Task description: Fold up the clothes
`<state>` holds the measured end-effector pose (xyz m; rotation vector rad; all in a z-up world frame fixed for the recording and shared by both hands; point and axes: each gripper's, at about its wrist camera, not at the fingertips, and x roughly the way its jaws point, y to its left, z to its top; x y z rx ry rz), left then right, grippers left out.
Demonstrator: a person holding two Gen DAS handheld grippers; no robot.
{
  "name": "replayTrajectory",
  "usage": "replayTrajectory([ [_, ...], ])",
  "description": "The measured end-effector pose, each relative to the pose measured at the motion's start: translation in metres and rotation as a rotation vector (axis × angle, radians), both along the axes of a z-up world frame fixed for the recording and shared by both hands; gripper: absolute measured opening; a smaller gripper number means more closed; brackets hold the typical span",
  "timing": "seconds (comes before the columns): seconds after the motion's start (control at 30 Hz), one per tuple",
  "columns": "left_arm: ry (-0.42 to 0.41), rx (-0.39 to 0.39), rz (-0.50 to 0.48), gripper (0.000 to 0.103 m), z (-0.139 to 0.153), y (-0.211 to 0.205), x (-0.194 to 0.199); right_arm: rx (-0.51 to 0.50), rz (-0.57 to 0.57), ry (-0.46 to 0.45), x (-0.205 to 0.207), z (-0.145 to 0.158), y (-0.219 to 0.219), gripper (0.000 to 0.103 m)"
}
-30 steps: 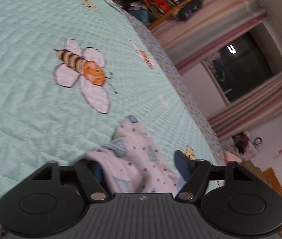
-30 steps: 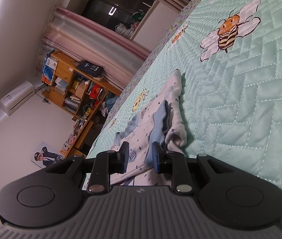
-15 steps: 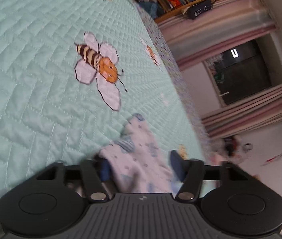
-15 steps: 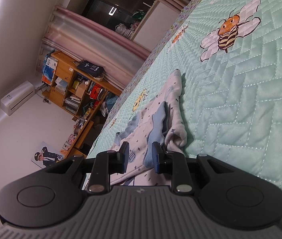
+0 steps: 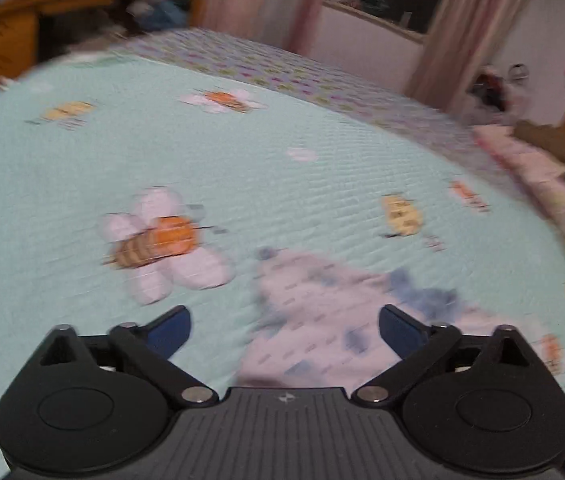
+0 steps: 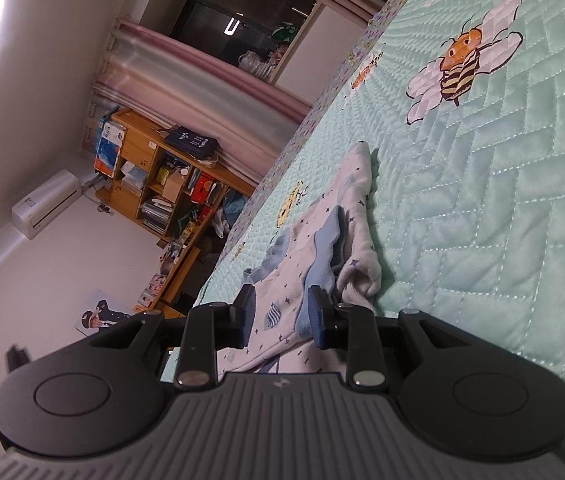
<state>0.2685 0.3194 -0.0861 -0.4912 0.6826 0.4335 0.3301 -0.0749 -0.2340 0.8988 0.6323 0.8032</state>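
Note:
A white baby garment (image 5: 322,312) with small dark prints and light blue trim lies crumpled on the mint quilted bedspread (image 5: 282,176). My left gripper (image 5: 284,324) hovers above it, tilted downward; its jaws are opening wide and the pads touch nothing, with the cloth lying below between them. In the right wrist view the garment (image 6: 346,216) stretches away along the bedspread (image 6: 502,208). My right gripper (image 6: 280,312) lies low and nearly level. A bunched fold with a blue cuff fills the gap between its pads, and its jaws are starting to open.
Bee and flower patches (image 5: 158,240) dot the bedspread. Its patterned border (image 5: 322,80) marks the far bed edge. A cluttered wooden shelf (image 6: 154,184) and curtains (image 6: 202,80) stand beyond the bed. Pillows (image 5: 542,184) lie at the right end.
The left gripper has let go of the garment, spread its jaws wide, risen and rolled, so the bed now appears level. The right gripper stays in place, its jaws slightly wider.

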Motion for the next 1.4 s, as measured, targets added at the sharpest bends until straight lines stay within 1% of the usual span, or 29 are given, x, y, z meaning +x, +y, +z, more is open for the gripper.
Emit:
replayTrajectory([
  [0.13,0.060,-0.116,-0.031,0.092,-0.016,0.028,0.029,0.009,0.001,0.000,0.000,-0.001,-0.001,0.032],
  [0.2,0.044,-0.195,-0.058,0.092,-0.024,0.034,0.034,0.013,0.002,0.001,0.001,-0.001,-0.002,0.032],
  [0.23,0.041,-0.214,-0.078,0.092,-0.027,0.035,0.036,0.014,0.002,0.001,0.001,-0.001,-0.001,0.032],
  [0.27,0.048,-0.204,-0.092,0.092,-0.029,0.032,0.038,0.015,0.003,0.001,0.002,-0.001,-0.001,0.032],
  [0.37,0.098,-0.129,-0.126,0.090,-0.036,0.026,0.051,0.018,0.003,0.001,0.002,-0.002,-0.001,0.032],
  [0.43,0.141,-0.119,-0.148,0.083,-0.042,0.024,0.058,0.018,0.003,0.001,0.002,-0.002,-0.001,0.032],
  [0.47,0.167,-0.105,-0.162,0.081,-0.044,0.023,0.061,0.018,0.003,0.001,0.002,-0.002,-0.002,0.032],
  [0.53,0.218,-0.076,-0.188,0.069,-0.049,0.021,0.067,0.017,0.003,0.001,0.002,-0.003,-0.002,0.032],
  [0.57,0.238,-0.056,-0.199,0.067,-0.051,0.019,0.069,0.017,0.003,0.001,0.002,-0.002,-0.002,0.032],
  [0.6,0.240,-0.051,-0.210,0.065,-0.050,0.019,0.070,0.017,0.003,0.001,0.003,-0.002,-0.002,0.032],
  [0.63,0.243,-0.047,-0.221,0.056,-0.050,0.018,0.070,0.017,0.003,0.001,0.003,-0.002,-0.002,0.032],
  [0.73,0.242,-0.045,-0.241,0.037,-0.049,0.018,0.069,0.016,0.003,0.001,0.002,-0.002,-0.002,0.032],
  [0.8,0.237,-0.044,-0.247,0.028,-0.048,0.019,0.068,0.016,0.003,0.001,0.002,-0.001,-0.002,0.032],
  [0.83,0.239,-0.030,-0.241,0.015,-0.048,0.019,0.067,0.015,0.003,0.001,0.002,-0.001,-0.002,0.032],
  [0.87,0.241,-0.016,-0.235,0.015,-0.048,0.019,0.066,0.015,0.003,0.000,0.002,-0.001,-0.002,0.032],
  [0.93,0.216,-0.052,-0.228,0.015,-0.047,0.024,0.061,0.014,0.003,0.000,0.002,-0.002,-0.003,0.032],
  [1.0,0.212,-0.049,-0.227,0.015,-0.049,0.028,0.058,0.013,0.003,0.000,0.002,-0.002,-0.003,0.032],
  [1.07,0.202,-0.076,-0.214,0.015,-0.050,0.033,0.055,0.012,0.003,0.000,0.002,-0.002,-0.004,0.032],
  [1.13,0.198,-0.078,-0.196,0.014,-0.050,0.037,0.052,0.010,0.002,-0.001,0.002,-0.002,-0.003,0.032],
  [1.27,0.185,-0.086,-0.196,0.014,-0.052,0.043,0.048,0.008,0.001,-0.001,0.002,-0.002,-0.004,0.032],
  [1.3,0.186,-0.076,-0.203,0.017,-0.052,0.043,0.047,0.008,0.001,-0.001,0.002,-0.001,-0.004,0.032],
  [1.33,0.187,-0.066,-0.210,0.028,-0.053,0.043,0.047,0.009,0.001,-0.001,0.001,-0.001,-0.004,0.032],
  [1.37,0.194,-0.051,-0.198,0.034,-0.052,0.044,0.046,0.008,0.001,-0.001,0.001,-0.001,-0.004,0.032],
  [1.4,0.194,-0.045,-0.169,0.046,-0.050,0.046,0.044,0.007,0.001,-0.001,0.001,0.000,-0.004,0.032],
])
